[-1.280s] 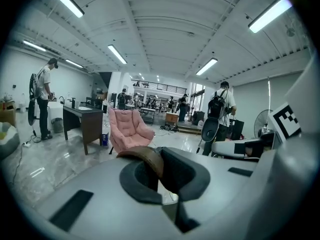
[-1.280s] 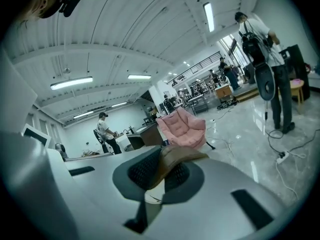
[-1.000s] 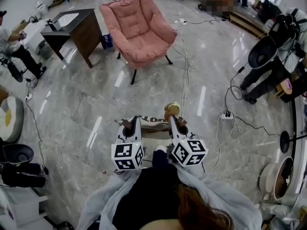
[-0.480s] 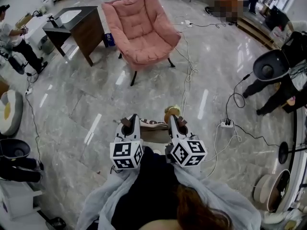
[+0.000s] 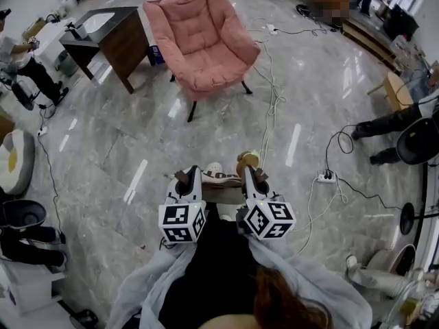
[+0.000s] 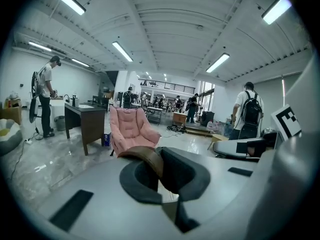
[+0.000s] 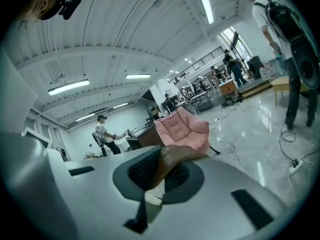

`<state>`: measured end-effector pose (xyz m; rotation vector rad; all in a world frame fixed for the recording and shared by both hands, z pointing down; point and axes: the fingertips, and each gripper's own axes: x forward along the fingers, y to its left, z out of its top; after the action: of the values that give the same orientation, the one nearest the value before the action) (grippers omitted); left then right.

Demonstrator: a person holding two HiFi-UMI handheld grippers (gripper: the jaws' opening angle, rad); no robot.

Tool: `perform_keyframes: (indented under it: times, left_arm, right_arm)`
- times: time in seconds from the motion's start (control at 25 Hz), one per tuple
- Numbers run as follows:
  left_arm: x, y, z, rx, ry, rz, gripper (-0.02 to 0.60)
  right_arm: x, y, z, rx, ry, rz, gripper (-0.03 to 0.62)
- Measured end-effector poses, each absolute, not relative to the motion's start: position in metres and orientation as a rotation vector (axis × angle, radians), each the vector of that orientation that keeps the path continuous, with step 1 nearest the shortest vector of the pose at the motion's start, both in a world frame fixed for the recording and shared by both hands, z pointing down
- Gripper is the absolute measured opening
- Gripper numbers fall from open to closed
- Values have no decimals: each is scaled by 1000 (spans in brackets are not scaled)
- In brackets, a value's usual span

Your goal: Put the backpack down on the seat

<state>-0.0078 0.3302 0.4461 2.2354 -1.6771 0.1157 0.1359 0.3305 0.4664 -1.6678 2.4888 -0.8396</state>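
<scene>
The pink padded armchair (image 5: 202, 40) stands on the marble floor, well ahead of me. Below me in the head view hangs the tan backpack (image 5: 221, 192), its top showing between the two grippers. My left gripper (image 5: 184, 179) is shut on one of its brown straps (image 6: 146, 157). Shut on another brown strap (image 7: 176, 157) is my right gripper (image 5: 255, 177), level with the left. In the left gripper view the armchair (image 6: 131, 131) shows just beyond the jaws; in the right gripper view the armchair (image 7: 184, 129) lies ahead too. Most of the backpack is hidden under my arms.
A dark wooden desk (image 5: 113, 36) stands left of the armchair. Cables (image 5: 271, 94) run along the floor to its right, ending near a power strip (image 5: 326, 179). A person (image 5: 20, 67) stands at far left, another person's legs (image 5: 387, 122) at right. A round cushion (image 5: 14, 166) lies at left.
The armchair and desk have shifted slightly in the head view as I move. The person at right has moved. Both grippers keep their hold on the straps.
</scene>
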Motion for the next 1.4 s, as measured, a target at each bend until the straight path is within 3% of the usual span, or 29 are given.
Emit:
perform_keyframes:
  times: [1.4]
  left_arm:
    - [-75,22,447,2310,-1569,130,12]
  right_arm:
    - [68,33,469,-1780,2429,-795,9]
